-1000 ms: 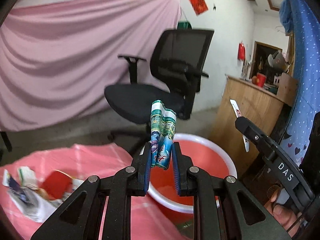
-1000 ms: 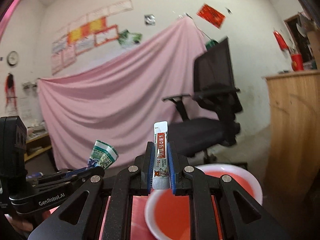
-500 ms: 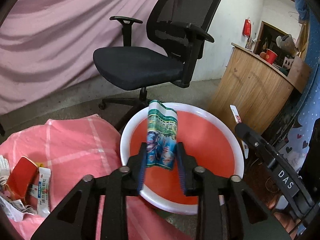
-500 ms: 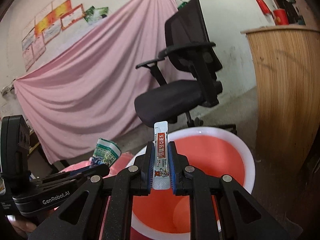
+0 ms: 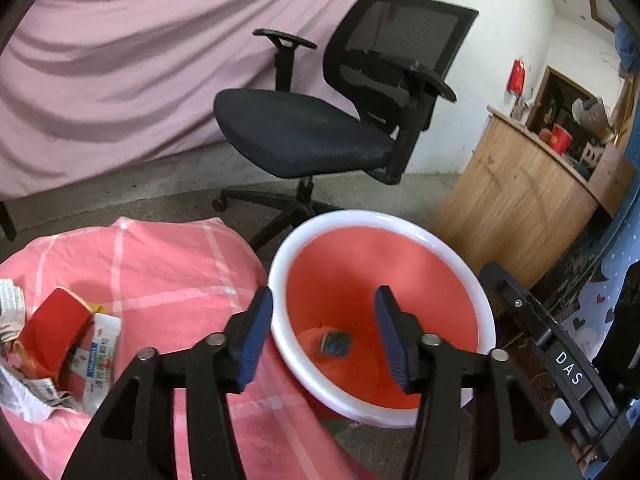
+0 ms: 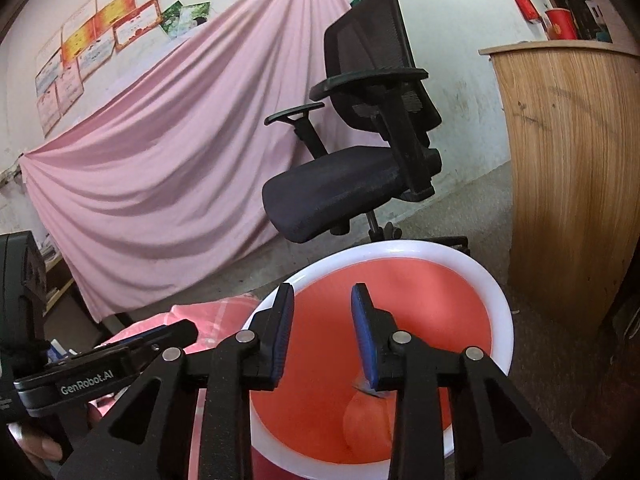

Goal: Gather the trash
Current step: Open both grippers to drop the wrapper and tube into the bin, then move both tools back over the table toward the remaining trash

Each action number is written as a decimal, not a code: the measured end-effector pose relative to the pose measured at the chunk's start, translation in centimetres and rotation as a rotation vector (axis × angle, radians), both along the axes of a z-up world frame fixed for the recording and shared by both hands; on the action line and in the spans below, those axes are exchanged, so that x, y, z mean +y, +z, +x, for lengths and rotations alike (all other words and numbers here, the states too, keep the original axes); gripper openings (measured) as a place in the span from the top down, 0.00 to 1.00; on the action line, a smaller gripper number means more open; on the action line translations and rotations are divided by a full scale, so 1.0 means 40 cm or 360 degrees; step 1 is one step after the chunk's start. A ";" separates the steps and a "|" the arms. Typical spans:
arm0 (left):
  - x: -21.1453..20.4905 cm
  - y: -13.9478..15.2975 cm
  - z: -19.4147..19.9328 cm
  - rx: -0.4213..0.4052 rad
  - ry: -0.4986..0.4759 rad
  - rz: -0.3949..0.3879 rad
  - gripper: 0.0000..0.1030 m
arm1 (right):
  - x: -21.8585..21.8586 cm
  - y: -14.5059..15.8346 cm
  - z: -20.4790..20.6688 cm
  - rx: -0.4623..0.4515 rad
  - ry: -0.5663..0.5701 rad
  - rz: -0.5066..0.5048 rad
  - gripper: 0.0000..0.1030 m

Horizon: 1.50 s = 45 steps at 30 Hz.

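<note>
A red basin with a white rim (image 5: 280,312) (image 6: 506,320) stands on the floor beside the pink checked cloth (image 5: 160,272). My left gripper (image 5: 323,338) is open and empty above the basin. A blurred blue-green wrapper (image 5: 335,342) lies at the basin's bottom. My right gripper (image 6: 323,334) is also open and empty over the basin; a blurred scrap (image 6: 366,387) shows low inside by its right finger. More trash, a red packet (image 5: 52,332) and white wrappers (image 5: 100,360), lies on the cloth at the left.
A black office chair (image 5: 320,132) (image 6: 360,176) stands behind the basin. A wooden counter (image 5: 512,184) (image 6: 572,168) is at the right. A pink sheet (image 5: 140,60) hangs along the back wall. The other gripper's body (image 5: 560,364) sits right of the basin.
Both grippers opened over the basin. The blue-green wrapper left my left gripper and the white and red sachet left my right gripper; both dropped into the basin.
</note>
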<state>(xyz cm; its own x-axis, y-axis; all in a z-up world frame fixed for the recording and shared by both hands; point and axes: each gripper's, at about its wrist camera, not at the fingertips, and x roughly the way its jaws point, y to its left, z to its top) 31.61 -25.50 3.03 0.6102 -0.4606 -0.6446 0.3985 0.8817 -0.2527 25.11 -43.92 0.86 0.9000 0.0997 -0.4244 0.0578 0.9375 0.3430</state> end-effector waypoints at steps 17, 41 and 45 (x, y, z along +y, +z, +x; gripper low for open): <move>0.258 0.134 -0.171 -0.0499 0.0406 -0.0064 0.08 | 0.163 0.112 -0.057 -0.0390 0.0139 -0.0168 0.45; 0.613 0.077 -0.407 -0.0842 0.0941 0.0168 0.01 | 0.486 0.131 -0.134 -0.0796 0.0477 -0.0336 0.00; 0.639 0.051 -0.405 -0.0797 0.0933 0.0191 0.01 | 0.513 0.115 -0.121 -0.0750 0.0510 -0.0384 0.00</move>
